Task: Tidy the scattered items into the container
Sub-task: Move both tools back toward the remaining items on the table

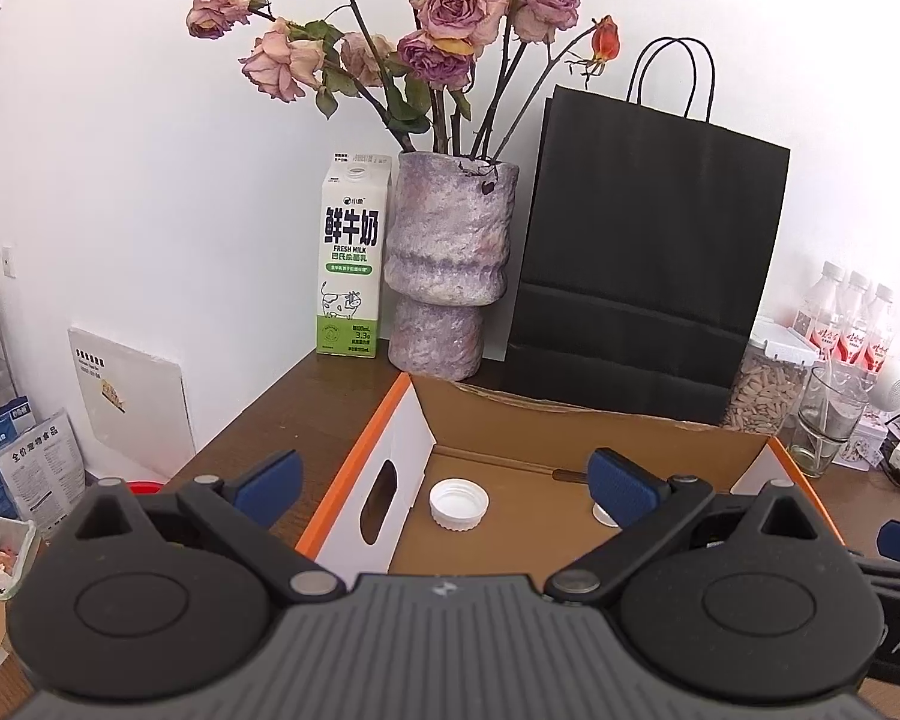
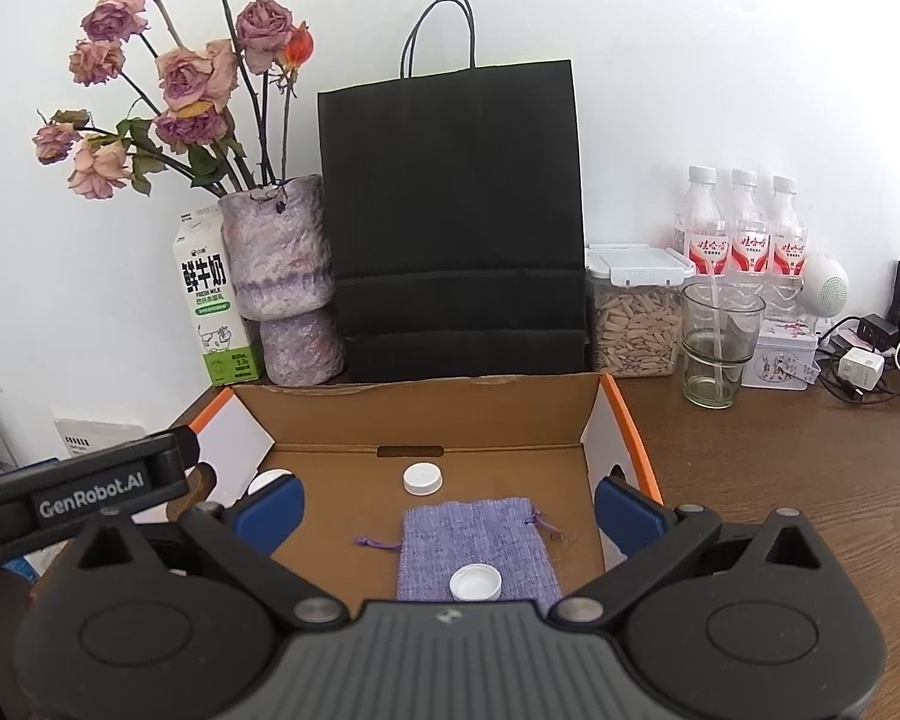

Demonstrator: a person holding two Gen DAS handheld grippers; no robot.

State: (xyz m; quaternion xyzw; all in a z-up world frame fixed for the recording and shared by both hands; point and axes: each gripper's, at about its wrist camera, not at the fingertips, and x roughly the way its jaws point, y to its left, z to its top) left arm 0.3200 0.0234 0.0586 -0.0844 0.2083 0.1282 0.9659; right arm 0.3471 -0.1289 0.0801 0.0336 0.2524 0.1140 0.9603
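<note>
An open cardboard box with orange edges (image 2: 636, 438) stands on the brown table; it also shows in the left wrist view (image 1: 354, 462). Inside lie a purple drawstring pouch (image 2: 480, 540), a white bottle cap (image 2: 476, 582) on the pouch, another cap (image 2: 423, 478) near the back wall, and a third (image 2: 268, 480) at the left, partly hidden. The left wrist view shows one cap (image 1: 459, 504) in the box's left corner. My left gripper (image 1: 450, 486) is open and empty above the box's left side. My right gripper (image 2: 450, 507) is open and empty above the pouch.
Behind the box stand a milk carton (image 2: 210, 312), a vase of dried roses (image 2: 279, 276), a black paper bag (image 2: 456, 222), a jar of seeds (image 2: 636, 318), a glass (image 2: 717, 354) and three water bottles (image 2: 744, 228). Chargers and cables (image 2: 864, 366) lie at the right.
</note>
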